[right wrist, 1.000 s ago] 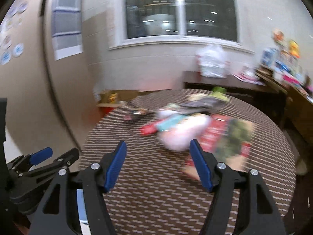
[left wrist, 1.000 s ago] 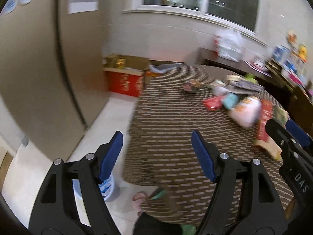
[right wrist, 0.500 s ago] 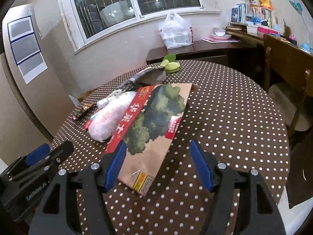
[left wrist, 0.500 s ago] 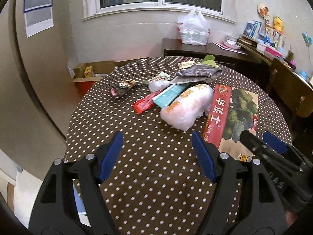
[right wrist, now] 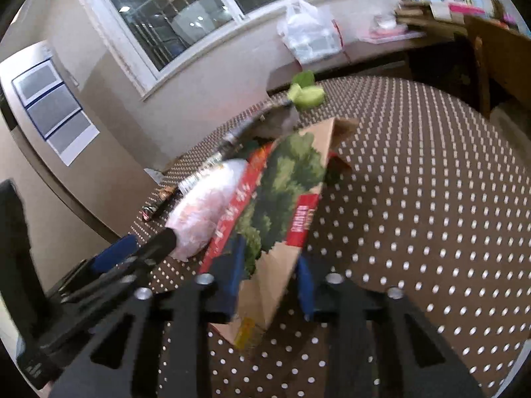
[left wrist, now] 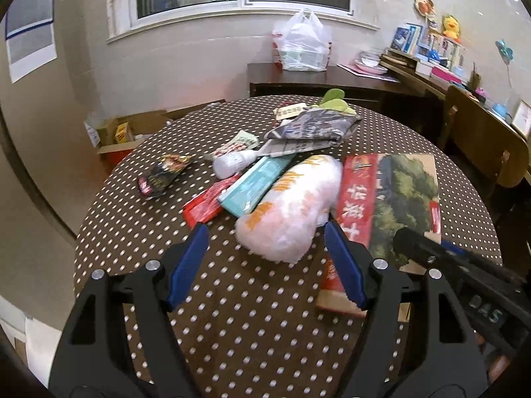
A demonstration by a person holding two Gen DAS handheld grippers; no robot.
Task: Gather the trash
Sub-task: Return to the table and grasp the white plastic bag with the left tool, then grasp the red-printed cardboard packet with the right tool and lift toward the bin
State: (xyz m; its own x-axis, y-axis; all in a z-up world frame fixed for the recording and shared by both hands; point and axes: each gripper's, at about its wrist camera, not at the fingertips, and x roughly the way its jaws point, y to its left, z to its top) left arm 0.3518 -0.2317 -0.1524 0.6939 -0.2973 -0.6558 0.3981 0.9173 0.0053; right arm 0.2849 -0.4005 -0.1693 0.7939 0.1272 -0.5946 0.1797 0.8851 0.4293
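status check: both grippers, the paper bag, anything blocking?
Right gripper closing on paper bag near edge. Left gripper open, empty, before the white plastic bag. Nothing blocking.

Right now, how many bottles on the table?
1. A small white bottle lies on its side left of centre, between the dark snack wrapper and the teal packet. More could hide under the pile.

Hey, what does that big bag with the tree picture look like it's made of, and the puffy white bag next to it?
Tree-print bag: apparently kraft paper, matte brown at its unprinted end, holding stiff creases. Puffy bag: thin translucent plastic, likely film, crinkled and glossy with orange print.
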